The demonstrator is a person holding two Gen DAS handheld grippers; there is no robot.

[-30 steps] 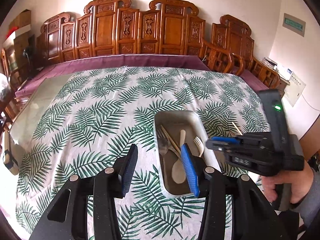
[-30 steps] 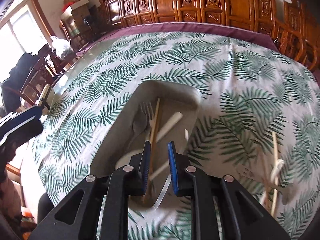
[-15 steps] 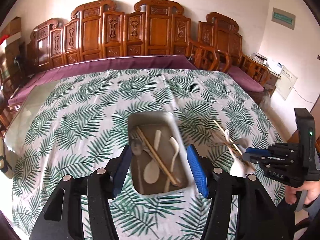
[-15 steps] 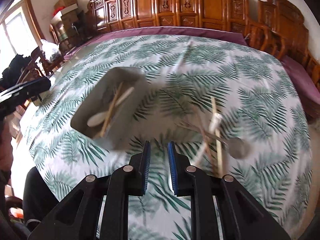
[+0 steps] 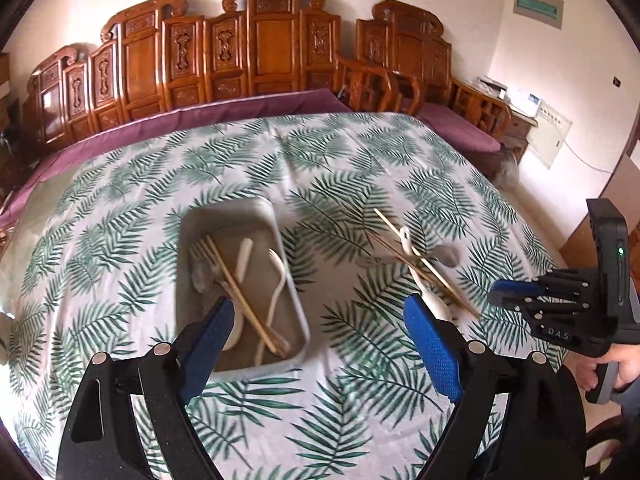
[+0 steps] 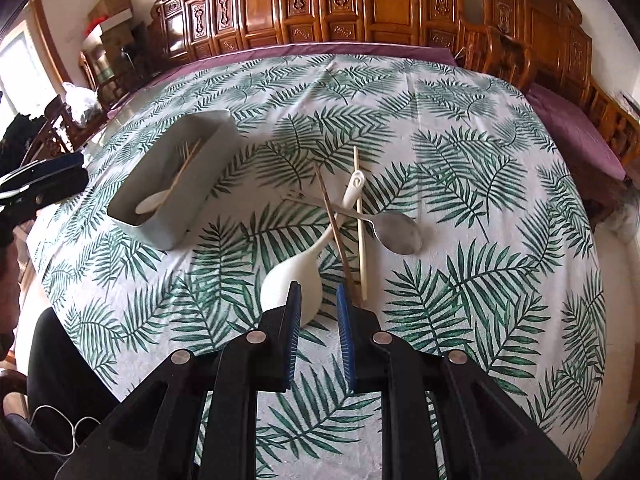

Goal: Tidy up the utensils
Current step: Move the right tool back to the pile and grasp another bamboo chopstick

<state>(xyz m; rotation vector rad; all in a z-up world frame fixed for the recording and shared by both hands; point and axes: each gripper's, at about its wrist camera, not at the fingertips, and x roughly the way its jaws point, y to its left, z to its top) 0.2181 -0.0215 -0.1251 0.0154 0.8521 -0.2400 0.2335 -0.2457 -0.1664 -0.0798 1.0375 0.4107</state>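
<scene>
- Left tongs [image 5: 316,336]: jaws wide and opening; nothing between them; hovering over the near end of the tray and the bare cloth to its right.
- Right tongs [image 6: 318,316]: jaws set narrow with a small gap; nothing gripped; poised just above the bowl of the white ladle. Held by a hand [image 5: 618,364] seen at the right edge of the left view.
- Tray [image 5: 290,280]: grey, oblong, on the tabletop left of centre. Contents: a chopstick [image 5: 240,288] lying lengthwise, a white spoon [image 5: 242,258], a white fork [image 5: 278,280], and metal cutlery at the left side, too blurred to name.
- Loose pile, right of the tray and apart from it, on the cloth:
  - white ladle [image 6: 296,280], bowl near, handle running far;
  - metal spoon [image 6: 398,232], bowl to the right, handle crossing leftward;
  - pale chopstick [image 6: 360,220] and a darker chopstick [image 6: 334,228], both crossing the spoon handle.
- Tabletop [image 6: 480,160]: covered by a white cloth with green fern print.
- Carved wooden chairs [image 5: 256,48]: ranged along the far side.
</scene>
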